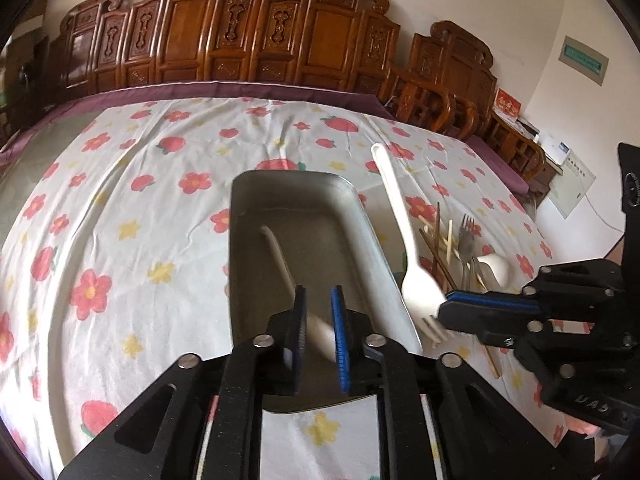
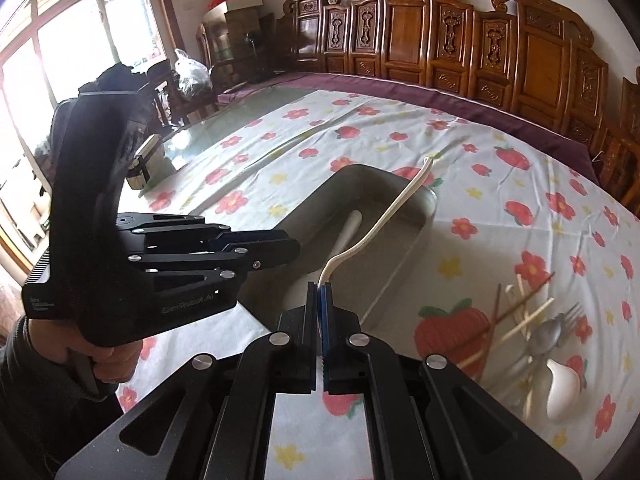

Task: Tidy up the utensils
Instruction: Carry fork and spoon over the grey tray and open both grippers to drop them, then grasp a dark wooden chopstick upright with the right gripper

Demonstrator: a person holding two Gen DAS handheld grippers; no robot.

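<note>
A metal tray [image 1: 288, 178] [image 2: 425, 236] sits on the flowered cloth. A white spoon [image 1: 280, 256] [image 2: 351, 222] lies inside it. Its bowl sits between the slightly parted jaws of my left gripper [image 1: 319, 292] [image 2: 295, 249], which hovers over the tray's near end. My right gripper [image 1: 442, 313] [image 2: 319, 287] is shut on the tine end of a white plastic fork [image 1: 400, 220] [image 2: 400, 200]. The fork's handle sticks up and away, beside the tray's right rim in the left wrist view.
To the right of the tray lies a loose pile [image 1: 460, 248] [image 2: 532, 320] of chopsticks, metal cutlery and a white ceramic spoon [image 2: 564, 388]. Carved wooden chairs [image 2: 480, 40] line the table's far edge. A small box [image 2: 144, 164] stands on the bare glass at left.
</note>
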